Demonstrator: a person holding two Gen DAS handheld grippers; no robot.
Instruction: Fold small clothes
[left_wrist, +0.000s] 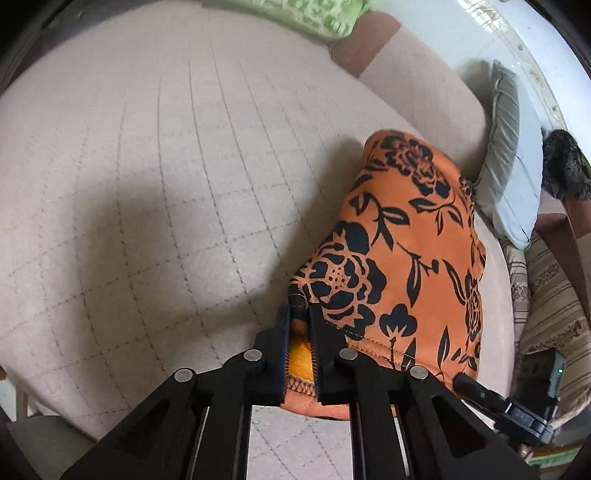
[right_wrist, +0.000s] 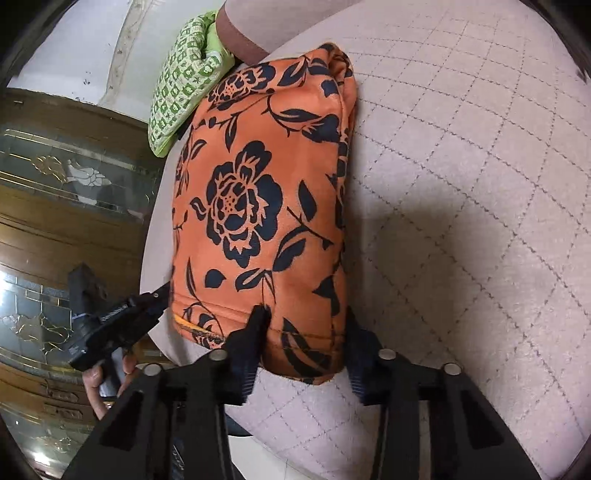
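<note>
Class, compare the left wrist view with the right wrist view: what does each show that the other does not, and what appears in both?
Only the left wrist view shows a grey pillow and a dark furry object at the bed's far edge.

Only the right wrist view shows a wooden cabinet with etched glass panels and the person's hand holding the other gripper.

Both show the folded orange garment with black flowers, the pale quilted bed cover under it, and a green patterned cloth. The left gripper pinches the garment's hem; the right gripper straddles a near corner.

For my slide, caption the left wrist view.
Left hand-held gripper pinching the orange garment's hem on a quilted cushion.
</note>
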